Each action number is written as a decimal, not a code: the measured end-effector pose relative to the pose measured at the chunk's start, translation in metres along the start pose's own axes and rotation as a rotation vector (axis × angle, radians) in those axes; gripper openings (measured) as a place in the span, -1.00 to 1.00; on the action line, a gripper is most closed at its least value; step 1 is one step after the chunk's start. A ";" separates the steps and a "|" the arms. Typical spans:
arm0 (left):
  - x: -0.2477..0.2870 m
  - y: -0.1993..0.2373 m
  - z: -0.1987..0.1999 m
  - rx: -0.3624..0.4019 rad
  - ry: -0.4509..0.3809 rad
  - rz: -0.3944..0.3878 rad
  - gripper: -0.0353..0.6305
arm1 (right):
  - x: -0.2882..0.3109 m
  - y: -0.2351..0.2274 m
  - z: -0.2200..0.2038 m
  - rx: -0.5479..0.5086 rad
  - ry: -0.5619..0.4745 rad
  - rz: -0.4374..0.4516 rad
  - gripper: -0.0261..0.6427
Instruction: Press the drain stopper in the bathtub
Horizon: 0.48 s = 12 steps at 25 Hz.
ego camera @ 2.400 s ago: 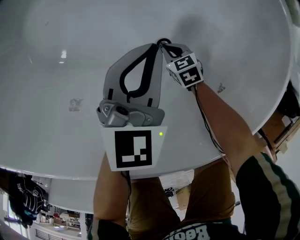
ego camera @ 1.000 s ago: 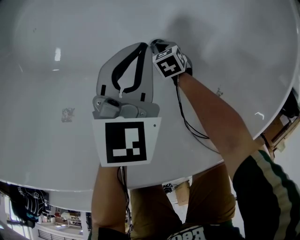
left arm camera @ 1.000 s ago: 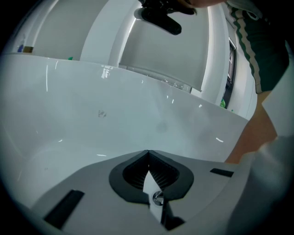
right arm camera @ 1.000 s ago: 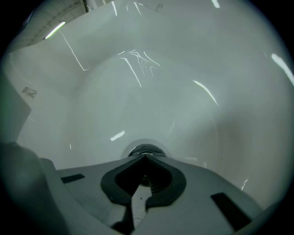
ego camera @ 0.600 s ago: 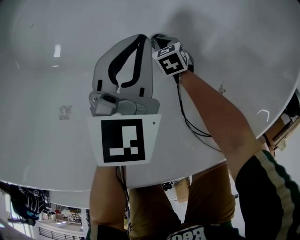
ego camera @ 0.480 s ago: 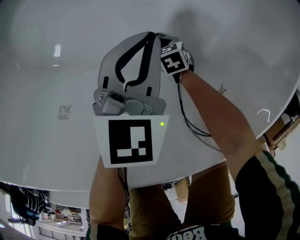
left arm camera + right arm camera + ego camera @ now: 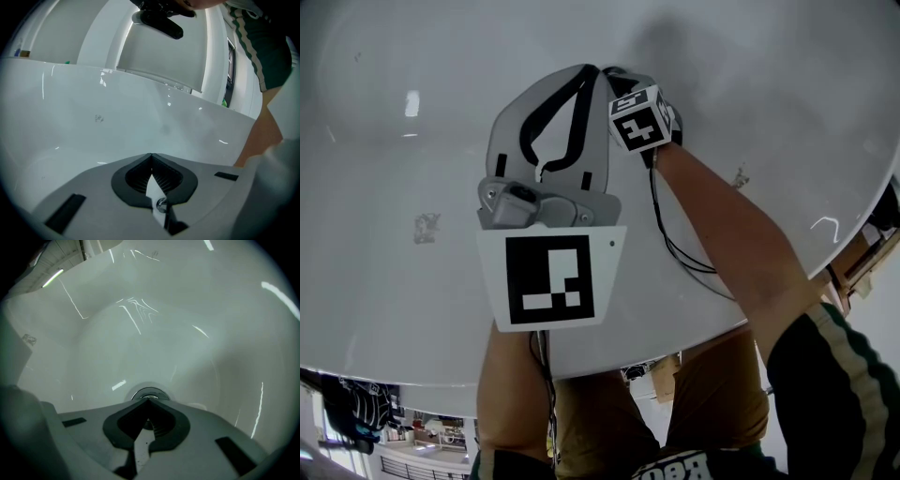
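White wall panels [image 7: 159, 61] rise beyond the rim of the bathtub [image 7: 140, 89] in the left gripper view. A narrow dark strip [image 7: 229, 65] runs down between them at the right, and small coloured things [image 7: 21, 53], too small to tell, sit at the far left. In the right gripper view a bright strip light [image 7: 51, 278] glows in the upper left corner beside a slatted surface [image 7: 65, 254]. Light lies in streaks on the glossy white tub. Below the rim in the head view there is a dim cluttered corner [image 7: 356, 417] at the left and brown boards [image 7: 862, 258] at the right.
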State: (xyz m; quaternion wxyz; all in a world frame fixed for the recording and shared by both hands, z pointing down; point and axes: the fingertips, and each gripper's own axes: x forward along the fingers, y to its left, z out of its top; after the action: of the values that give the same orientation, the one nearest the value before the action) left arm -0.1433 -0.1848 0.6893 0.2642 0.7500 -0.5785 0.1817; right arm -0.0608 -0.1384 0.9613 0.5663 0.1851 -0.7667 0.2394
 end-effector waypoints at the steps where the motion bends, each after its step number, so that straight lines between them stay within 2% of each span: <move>1: 0.001 0.000 0.000 0.003 -0.001 -0.001 -0.88 | -0.001 0.000 0.000 -0.004 0.001 0.001 -0.88; 7: 0.003 0.002 -0.004 0.019 0.014 0.005 -0.88 | -0.009 0.001 0.004 -0.035 -0.015 -0.015 -0.88; 12: 0.002 0.004 -0.006 0.028 0.022 0.015 -0.88 | -0.012 0.004 0.003 -0.107 -0.012 -0.025 -0.88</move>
State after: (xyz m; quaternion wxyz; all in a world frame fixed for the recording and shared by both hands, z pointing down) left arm -0.1462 -0.1837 0.6960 0.2588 0.7472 -0.5785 0.2002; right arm -0.0620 -0.1363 0.9484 0.5736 0.1656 -0.7794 0.1900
